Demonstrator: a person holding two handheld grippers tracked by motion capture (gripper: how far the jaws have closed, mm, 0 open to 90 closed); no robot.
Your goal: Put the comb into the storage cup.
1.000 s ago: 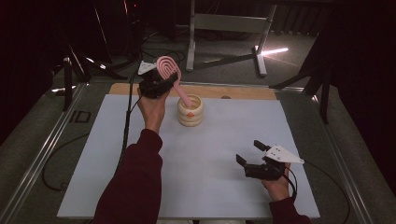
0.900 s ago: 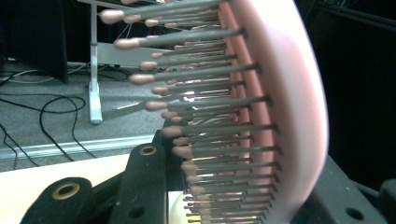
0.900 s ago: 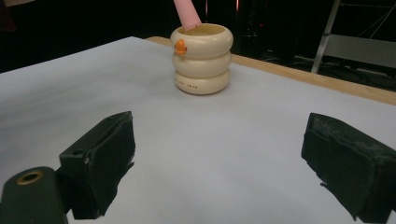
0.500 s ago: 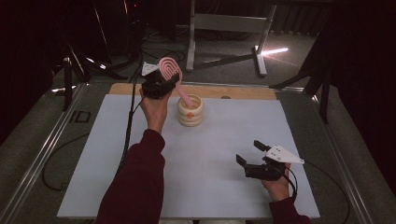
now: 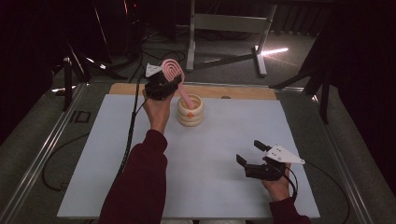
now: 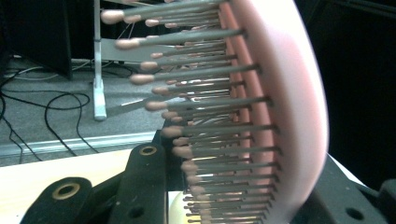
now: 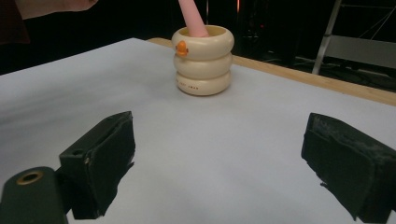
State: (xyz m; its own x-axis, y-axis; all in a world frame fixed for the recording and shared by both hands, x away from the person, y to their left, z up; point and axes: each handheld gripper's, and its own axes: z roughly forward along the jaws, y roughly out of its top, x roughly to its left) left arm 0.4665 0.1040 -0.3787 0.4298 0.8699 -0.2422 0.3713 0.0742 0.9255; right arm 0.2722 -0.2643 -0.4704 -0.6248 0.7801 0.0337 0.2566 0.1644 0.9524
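right hand-held gripper (image 5: 251,157): near edge of the white desk (image 5: 102,163), jaws spread wide, nothing in them
cream ribbed ring-stack cup (image 5: 190,110): farther back, upright
left hand-held gripper (image 5: 164,87): pinching the pink bristly plastic hairbrush (image 5: 173,71), handle down in that cup

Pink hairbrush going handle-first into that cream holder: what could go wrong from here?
The pink hairbrush leans at a slant, its handle inside the cream holder, so pushing or letting go might tip the holder, which nothing steadies. The left gripper is shut on the brush head by the bristles, a grip that may slip. The right gripper sits open, far from the holder, too distant to catch it.
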